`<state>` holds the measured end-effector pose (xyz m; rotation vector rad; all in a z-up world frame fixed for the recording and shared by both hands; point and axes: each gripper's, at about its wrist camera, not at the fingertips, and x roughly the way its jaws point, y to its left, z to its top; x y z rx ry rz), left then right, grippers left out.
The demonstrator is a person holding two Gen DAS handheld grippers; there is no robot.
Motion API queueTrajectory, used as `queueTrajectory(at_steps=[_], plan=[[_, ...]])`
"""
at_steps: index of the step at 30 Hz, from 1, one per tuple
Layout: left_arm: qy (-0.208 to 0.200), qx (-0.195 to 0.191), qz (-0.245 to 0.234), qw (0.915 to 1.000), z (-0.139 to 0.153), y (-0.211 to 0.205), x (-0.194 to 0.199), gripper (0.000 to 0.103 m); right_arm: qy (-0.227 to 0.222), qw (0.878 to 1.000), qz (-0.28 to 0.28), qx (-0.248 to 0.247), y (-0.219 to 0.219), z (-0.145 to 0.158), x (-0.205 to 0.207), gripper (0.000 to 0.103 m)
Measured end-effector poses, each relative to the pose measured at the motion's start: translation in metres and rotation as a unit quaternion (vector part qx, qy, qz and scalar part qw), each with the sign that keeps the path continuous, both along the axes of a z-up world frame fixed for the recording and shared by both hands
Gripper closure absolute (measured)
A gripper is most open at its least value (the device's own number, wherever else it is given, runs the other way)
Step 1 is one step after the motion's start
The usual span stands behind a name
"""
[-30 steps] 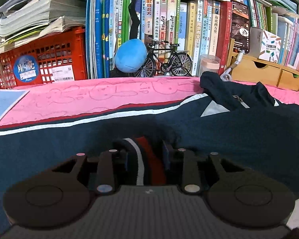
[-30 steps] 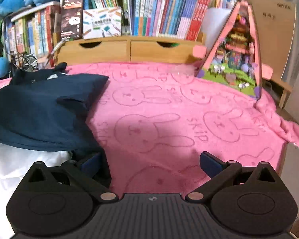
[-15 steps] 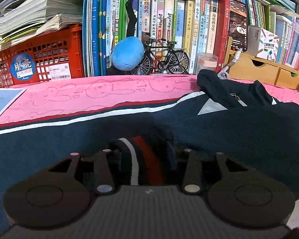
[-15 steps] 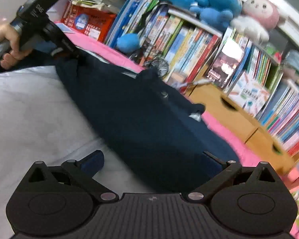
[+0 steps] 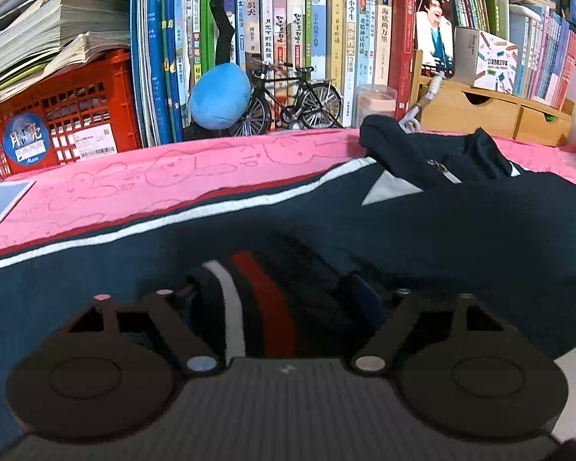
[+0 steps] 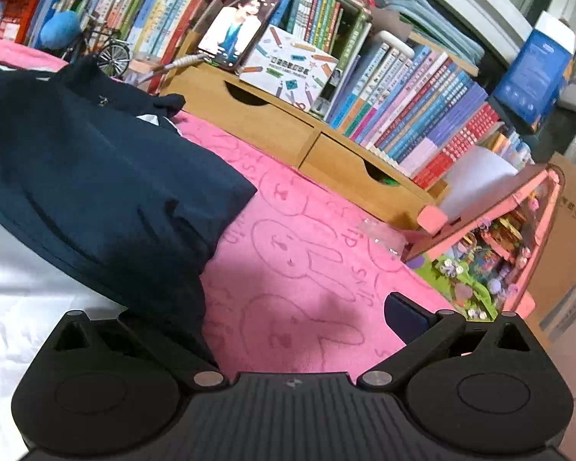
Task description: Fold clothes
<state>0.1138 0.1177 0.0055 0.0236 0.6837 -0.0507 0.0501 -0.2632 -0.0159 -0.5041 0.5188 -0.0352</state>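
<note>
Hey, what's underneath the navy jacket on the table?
The navy jacket lies on a pink bunny-print blanket, which shows beyond its edges; white fabric shows at its near edge. Whatever lies directly under its middle is covered.

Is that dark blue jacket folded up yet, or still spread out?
Partly folded. The navy jacket covers much of the pink blanket, with its striped cuff laid across the body between the left gripper's open jaws.

There is one dark blue jacket (image 5: 460,238) on one pink blanket (image 6: 307,269), and one red crate (image 5: 61,115) stands behind it. I count one blue plush toy (image 5: 219,96), one small model bicycle (image 5: 292,100) and two wooden drawers (image 6: 288,134). The books (image 5: 326,38) are too many to count exactly.
</note>
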Motion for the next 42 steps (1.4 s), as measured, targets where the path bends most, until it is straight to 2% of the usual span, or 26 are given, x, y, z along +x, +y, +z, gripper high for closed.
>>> queueTrajectory(at_steps=[2,5,7,9,11,12,15,16,18,19,21,24,27,29,30,31,32,35,38,41,42], plan=[[0.004,0.0,-0.012,0.9999,0.004,0.0,-0.005,0.02,-0.009,0.999,0.032,0.005,0.01,0.007,-0.008,0.001],[0.004,-0.009,-0.026,0.9996,0.009,0.0,-0.01,0.017,-0.024,0.993,0.119,-0.003,0.038,0.014,-0.027,0.0],[0.01,-0.009,-0.022,0.9997,0.007,-0.001,-0.009,0.017,-0.029,0.985,0.166,-0.025,0.063,0.013,-0.037,0.0],[0.015,-0.007,-0.018,0.9997,0.004,0.0,-0.009,0.017,-0.036,0.979,0.187,-0.072,0.088,0.005,-0.039,0.0],[0.014,0.0,-0.019,0.9997,0.002,0.002,-0.011,0.015,-0.046,0.976,0.183,-0.112,0.098,-0.002,-0.036,0.0],[0.013,0.006,-0.019,0.9997,0.001,0.003,-0.012,0.014,-0.045,0.979,0.164,-0.115,0.093,-0.003,-0.032,0.0],[0.014,-0.013,-0.018,0.9997,-0.003,0.012,-0.012,0.007,-0.038,0.993,0.052,-0.102,0.039,-0.009,-0.01,0.001],[0.014,-0.022,-0.018,0.9995,-0.004,0.015,-0.012,0.002,-0.031,0.996,0.017,-0.079,0.013,-0.009,-0.006,0.001],[0.016,-0.033,-0.027,0.999,-0.004,0.013,-0.012,0.0,0.002,1.0,-0.013,0.024,-0.03,-0.004,-0.002,0.001],[0.017,-0.037,-0.034,0.9986,-0.004,0.011,-0.012,0.0,0.005,0.999,-0.022,0.035,-0.034,-0.002,-0.001,0.001],[0.021,-0.03,-0.038,0.9986,-0.002,0.004,-0.013,0.0,0.004,0.999,-0.033,0.041,-0.036,-0.001,-0.002,0.001],[0.021,-0.046,-0.054,0.9973,0.003,0.0,-0.015,0.0,-0.021,1.0,-0.009,-0.016,-0.007,-0.001,-0.016,0.003],[0.014,-0.048,-0.052,0.9974,0.006,0.0,-0.015,0.0,-0.051,0.995,0.07,-0.042,0.028,0.007,-0.037,0.003],[0.011,-0.047,-0.041,0.998,0.006,0.001,-0.014,0.001,-0.059,0.988,0.129,-0.062,0.057,0.008,-0.047,0.011],[0.011,-0.054,-0.036,0.9978,0.006,0.003,-0.012,0.001,-0.056,0.983,0.155,-0.08,0.073,0.006,-0.049,0.042],[0.01,-0.064,-0.03,0.9974,0.007,0.005,-0.011,0.003,-0.05,0.979,0.173,-0.098,0.085,0.003,-0.048,0.08],[0.01,-0.077,-0.024,0.9967,0.008,0.008,-0.009,0.006,-0.043,0.975,0.184,-0.113,0.094,-0.001,-0.044,0.09],[0.003,-0.107,-0.005,0.9942,0.01,0.018,-0.005,0.019,-0.031,0.975,0.174,-0.132,0.094,-0.008,-0.029,0.091],[0.012,-0.127,-0.003,0.9918,0.005,0.024,0.003,0.019,-0.022,0.983,0.123,-0.134,0.068,-0.012,-0.018,0.091],[0.013,-0.11,0.003,0.9938,0.0,0.022,0.008,0.02,-0.009,0.99,0.062,-0.129,0.028,-0.021,-0.013,0.09],[0.012,-0.1,0.008,0.9948,0.003,0.022,0.008,0.02,-0.005,0.993,0.044,-0.113,0.017,-0.021,-0.011,0.09]])
